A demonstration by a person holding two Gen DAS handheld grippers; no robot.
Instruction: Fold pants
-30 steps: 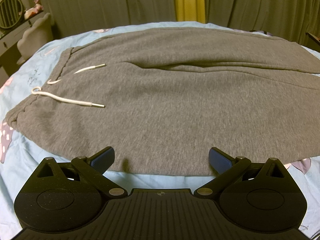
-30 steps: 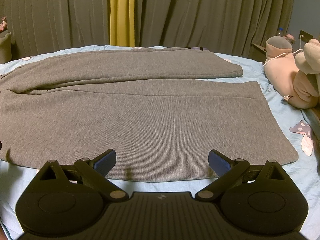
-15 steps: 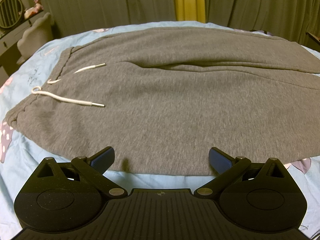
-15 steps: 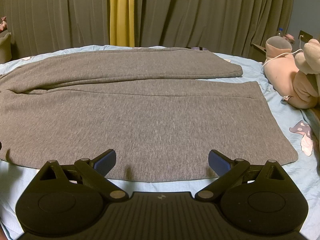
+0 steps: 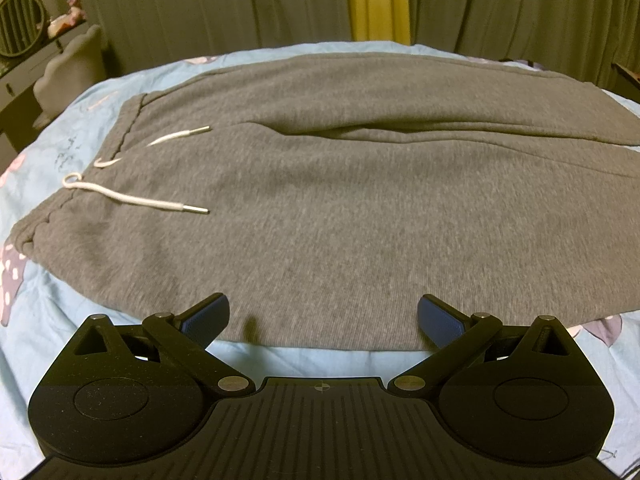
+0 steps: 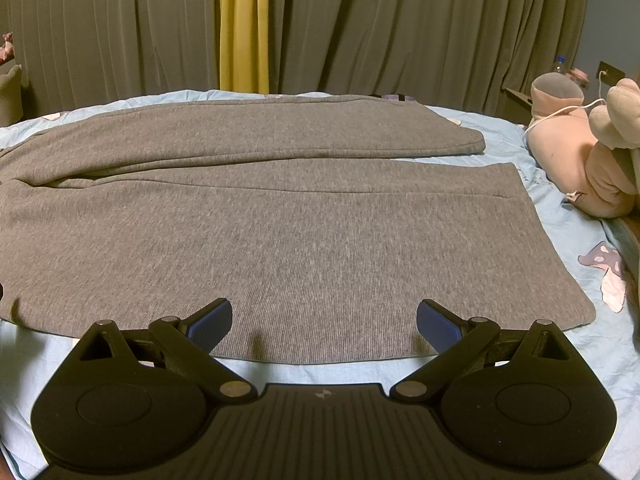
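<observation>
Broadly, a bed [image 5: 48,320] with a light blue printed sheet fills both views, and the grey pants [image 5: 340,208] lie spread flat across it, waistband toward the left and leg ends toward the right. Behind the bed hang dark curtains [image 6: 400,28] with one yellow strip [image 6: 240,24] between them. There is no container in either view; the pants rest straight on the sheet.

Compared with the frames a second ago, nothing on the bed has shifted, and both tools sit at the same near edge of the cloth.

The pants are a soft knit, smooth over the near leg, with one long crease where the far leg [image 6: 280,128] overlaps it. The near leg ends in a straight hem [image 6: 552,240]. A pink stuffed toy [image 6: 580,160] sits off the right side. At the waistband [image 5: 80,184], two white drawstring ends [image 5: 132,200] lie loose on the fabric.

The left gripper [image 5: 322,316] has its blue-padded fingers spread wide over the near edge, holding nothing. The right gripper [image 6: 324,320] is likewise spread wide, holding nothing.
</observation>
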